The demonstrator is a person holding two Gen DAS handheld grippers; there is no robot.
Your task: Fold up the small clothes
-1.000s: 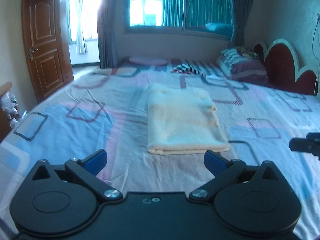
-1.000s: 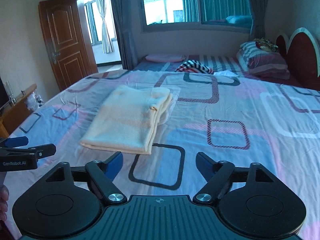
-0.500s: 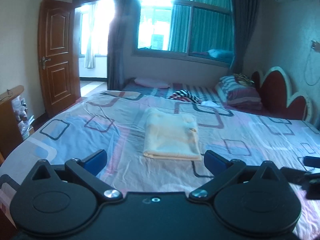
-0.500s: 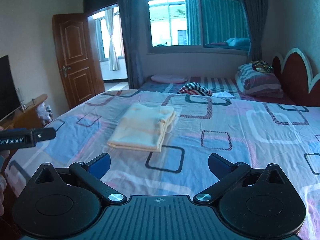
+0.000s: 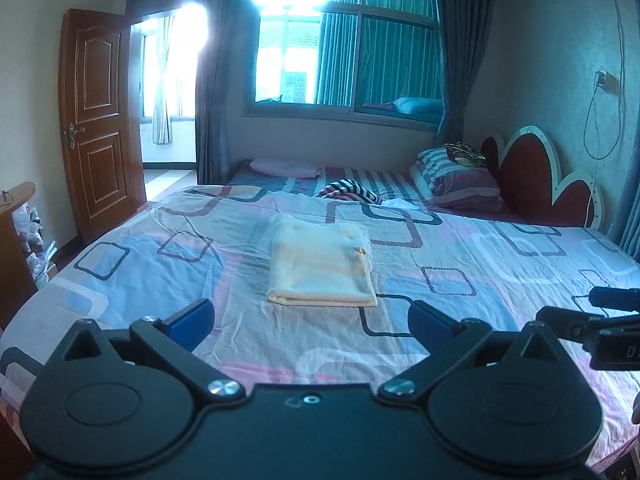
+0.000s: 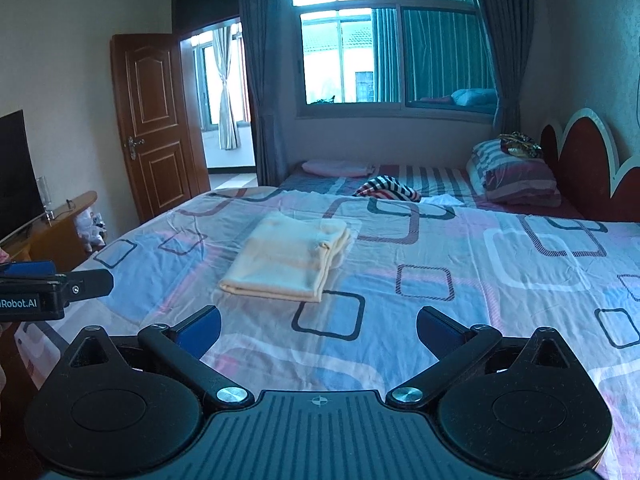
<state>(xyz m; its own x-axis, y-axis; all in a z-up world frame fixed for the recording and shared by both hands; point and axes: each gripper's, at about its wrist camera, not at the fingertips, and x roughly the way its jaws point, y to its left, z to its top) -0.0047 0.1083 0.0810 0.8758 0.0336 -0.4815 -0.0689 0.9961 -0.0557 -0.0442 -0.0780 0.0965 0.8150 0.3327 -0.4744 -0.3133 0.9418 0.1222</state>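
A pale yellow garment (image 5: 320, 264) lies folded into a neat rectangle on the patterned bed sheet (image 5: 460, 272); it also shows in the right wrist view (image 6: 290, 260). My left gripper (image 5: 310, 318) is open and empty, held back from the garment above the bed's near edge. My right gripper (image 6: 318, 324) is open and empty, also back from the garment and to its right. The right gripper shows at the right edge of the left wrist view (image 5: 592, 320), and the left gripper shows at the left edge of the right wrist view (image 6: 56, 284).
A striped cloth (image 5: 352, 194) and a white cloth (image 6: 444, 200) lie at the far side of the bed. Striped pillows (image 5: 456, 180) rest by the red headboard (image 5: 536, 184). A wooden cabinet (image 6: 60, 224) and door (image 6: 152, 120) stand at left.
Both grippers have pulled back and risen away from the folded garment, which now looks smaller and farther. Both stay open and empty.
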